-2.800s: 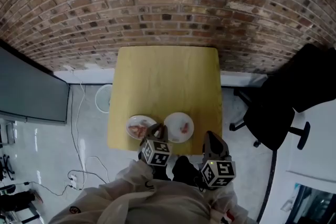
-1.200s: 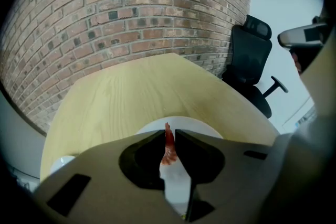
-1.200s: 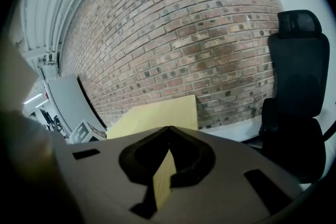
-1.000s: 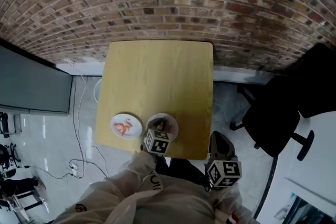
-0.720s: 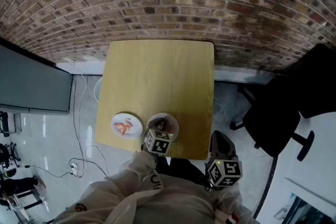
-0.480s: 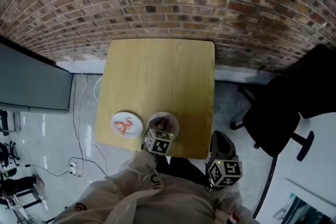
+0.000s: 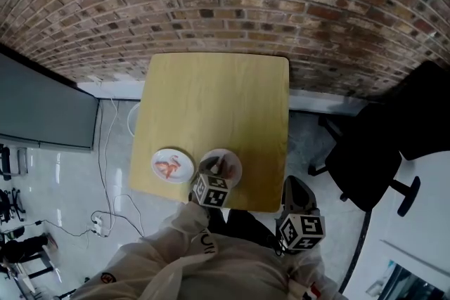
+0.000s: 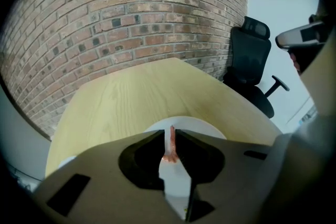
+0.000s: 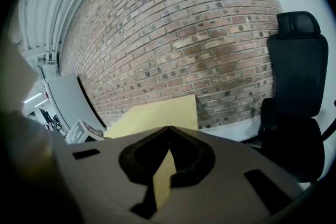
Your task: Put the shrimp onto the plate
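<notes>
Two white plates sit by the near left edge of the yellow table [image 7: 218,102]. The left plate [image 7: 159,157] holds orange shrimps [image 7: 167,167]. My left gripper [image 7: 219,168] hangs over the right plate [image 7: 235,164]. In the left gripper view the left gripper [image 8: 168,134] is shut on a thin orange shrimp [image 8: 171,141] just above the white plate [image 8: 206,127]. My right gripper [image 7: 294,201] stays off the table's near right corner. In its own view the right gripper [image 9: 168,128] is shut with nothing between its jaws.
A brick wall [image 7: 225,3] stands behind the table. There is a black office chair [image 7: 380,151] to the right and a dark panel [image 7: 42,109] to the left. Cables [image 7: 105,179] lie on the floor beside the table.
Since the earliest frame my left gripper has come from beside the left plate to over the right plate. Over the last second neither gripper has visibly moved.
</notes>
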`<action>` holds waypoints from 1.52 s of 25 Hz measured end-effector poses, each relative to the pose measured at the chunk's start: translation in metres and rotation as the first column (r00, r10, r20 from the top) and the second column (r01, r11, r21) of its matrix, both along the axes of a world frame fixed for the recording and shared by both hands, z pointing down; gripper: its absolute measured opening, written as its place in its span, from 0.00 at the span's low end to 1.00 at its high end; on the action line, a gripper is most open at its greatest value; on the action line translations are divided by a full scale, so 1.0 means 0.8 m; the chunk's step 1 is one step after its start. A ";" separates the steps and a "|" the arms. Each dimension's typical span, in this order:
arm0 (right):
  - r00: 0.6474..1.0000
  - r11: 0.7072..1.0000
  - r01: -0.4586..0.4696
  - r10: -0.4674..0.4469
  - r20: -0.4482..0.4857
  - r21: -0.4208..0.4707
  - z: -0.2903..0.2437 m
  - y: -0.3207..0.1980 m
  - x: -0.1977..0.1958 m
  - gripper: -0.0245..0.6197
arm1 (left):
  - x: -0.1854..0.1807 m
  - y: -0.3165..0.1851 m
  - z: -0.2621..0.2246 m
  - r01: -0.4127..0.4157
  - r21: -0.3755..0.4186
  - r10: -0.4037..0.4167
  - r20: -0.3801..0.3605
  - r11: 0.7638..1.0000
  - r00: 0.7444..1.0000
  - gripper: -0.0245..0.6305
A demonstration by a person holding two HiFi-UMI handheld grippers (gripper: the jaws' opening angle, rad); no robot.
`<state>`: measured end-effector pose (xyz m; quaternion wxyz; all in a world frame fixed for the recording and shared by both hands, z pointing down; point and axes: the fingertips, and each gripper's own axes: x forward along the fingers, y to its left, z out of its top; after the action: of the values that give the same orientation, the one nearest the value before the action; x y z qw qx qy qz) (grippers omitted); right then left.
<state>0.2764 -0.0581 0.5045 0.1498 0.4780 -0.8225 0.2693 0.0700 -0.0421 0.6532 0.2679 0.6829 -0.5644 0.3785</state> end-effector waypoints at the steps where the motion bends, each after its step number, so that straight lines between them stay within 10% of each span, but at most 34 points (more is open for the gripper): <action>1: 1.000 1.000 0.003 -0.003 0.001 0.001 -0.001 0.001 -0.003 0.07 | -0.002 0.001 -0.004 0.002 0.005 -0.002 0.000 1.000 1.000 0.13; 23: 0.994 0.994 0.109 -0.109 0.030 0.014 -0.021 0.068 -0.167 0.07 | -0.154 0.088 -0.082 0.135 0.134 -0.133 -0.024 0.982 0.991 0.05; 38: 0.999 0.998 0.053 -0.053 -0.001 0.037 -0.030 0.125 -0.297 0.07 | -0.276 0.130 -0.086 0.073 0.143 -0.065 -0.063 0.987 0.996 0.05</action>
<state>0.0384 0.0420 0.4807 0.1482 0.4589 -0.8397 0.2498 -0.1507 0.0618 0.5844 0.2466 0.6912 -0.6059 0.3070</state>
